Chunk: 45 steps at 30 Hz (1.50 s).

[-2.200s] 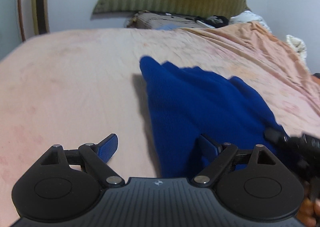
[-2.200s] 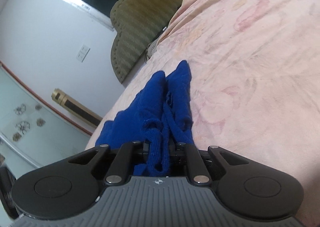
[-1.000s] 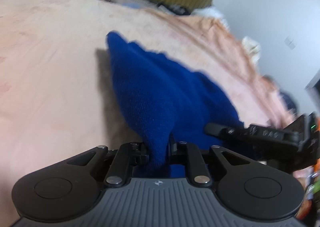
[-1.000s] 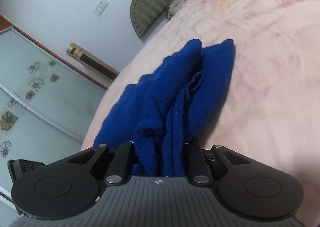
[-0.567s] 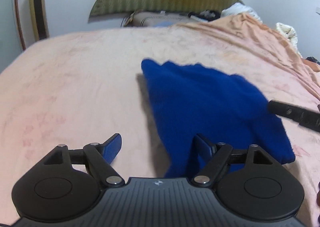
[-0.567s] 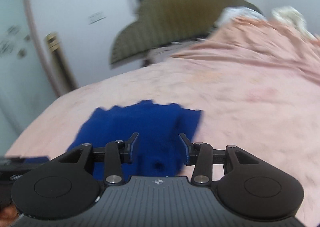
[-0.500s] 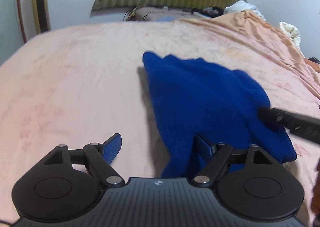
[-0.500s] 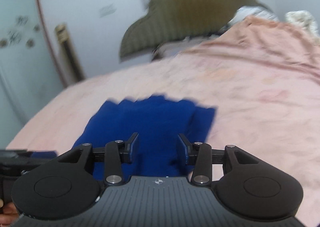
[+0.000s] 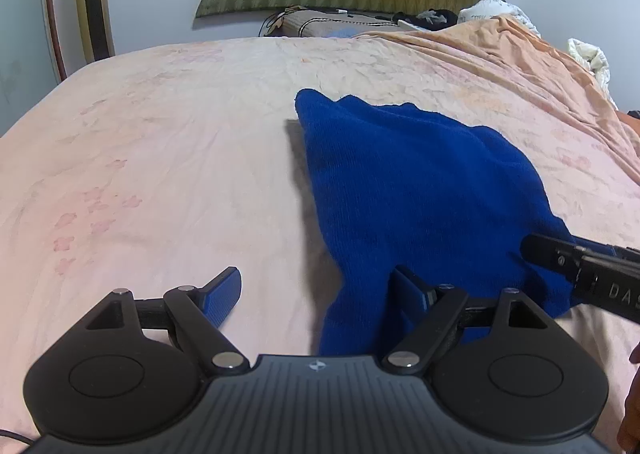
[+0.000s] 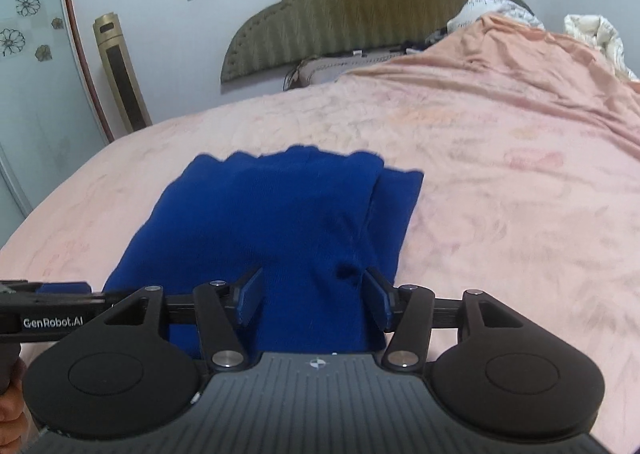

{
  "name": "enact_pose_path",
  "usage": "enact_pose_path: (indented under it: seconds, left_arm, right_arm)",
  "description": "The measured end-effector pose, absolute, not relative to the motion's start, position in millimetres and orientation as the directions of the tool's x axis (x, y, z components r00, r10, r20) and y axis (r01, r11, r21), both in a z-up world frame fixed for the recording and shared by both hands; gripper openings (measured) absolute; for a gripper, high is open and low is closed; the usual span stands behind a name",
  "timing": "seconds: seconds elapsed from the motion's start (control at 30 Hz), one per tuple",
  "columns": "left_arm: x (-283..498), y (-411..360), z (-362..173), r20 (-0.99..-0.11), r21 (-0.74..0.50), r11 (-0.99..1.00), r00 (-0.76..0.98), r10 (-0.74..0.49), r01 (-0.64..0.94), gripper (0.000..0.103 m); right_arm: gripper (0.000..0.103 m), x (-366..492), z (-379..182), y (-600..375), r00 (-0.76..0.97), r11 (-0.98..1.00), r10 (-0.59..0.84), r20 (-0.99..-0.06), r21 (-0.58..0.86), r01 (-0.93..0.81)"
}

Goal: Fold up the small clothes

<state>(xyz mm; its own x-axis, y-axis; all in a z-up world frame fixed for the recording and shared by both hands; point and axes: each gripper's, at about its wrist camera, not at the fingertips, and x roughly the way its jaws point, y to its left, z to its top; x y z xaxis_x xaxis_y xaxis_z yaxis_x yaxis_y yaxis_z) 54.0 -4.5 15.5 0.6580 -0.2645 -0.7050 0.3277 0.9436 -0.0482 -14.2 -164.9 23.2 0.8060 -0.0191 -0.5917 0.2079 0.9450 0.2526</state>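
Left tongs (image 9: 316,290) are spreading wider, clamping nothing: one pad sits over bare bed (image 9: 160,158) at 7 o'clock of the left view, the other lies against the near edge of the sweater (image 9: 420,190), whose lowest corner droops between them without being pinched. Right tongs (image 10: 314,300) are also spreading, both pads hovering over the sweater's near hem, cloth between them but not squeezed. That folded blue sweater lies flat on the pink bed, at 3 o'clock of centre in the left view and at centre in the right view, with a narrower layer showing along its 3 o'clock edge. No container shows in either view. A headboard (image 10: 380,2) stands at 12 o'clock.
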Motion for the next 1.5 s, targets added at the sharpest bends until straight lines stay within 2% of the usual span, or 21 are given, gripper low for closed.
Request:
enact_pose_path:
  seconds: [0.13, 0.3, 0.6, 1.5]
  left_arm:
    - [51, -4, 15, -0.709, -0.045, 0.947, 0.658, -0.256, 0.319, 0.082]
    - [45, -3, 14, -0.712, -0.043, 0.949, 0.657, -0.248, 0.312, 0.082]
    - [31, 5, 9, -0.697, -0.056, 0.951, 0.67, -0.256, 0.305, 0.083]
    - [2, 15, -1, -0.702, -0.034, 0.959, 0.676, -0.224, 0.282, 0.083]
  right_arm:
    - [0.064, -22, 22, -156, 0.805, 0.95, -0.02, -0.593, 0.24, 0.2]
    - [0.076, -30, 26, -144, 0.811, 0.967, -0.039, -0.584, 0.183, 0.179]
    - [0.085, -38, 20, -133, 0.801, 0.972, -0.05, -0.597, 0.155, 0.176]
    - [0.097, -61, 15, -121, 0.785, 0.977, -0.071, -0.615, 0.115, 0.178]
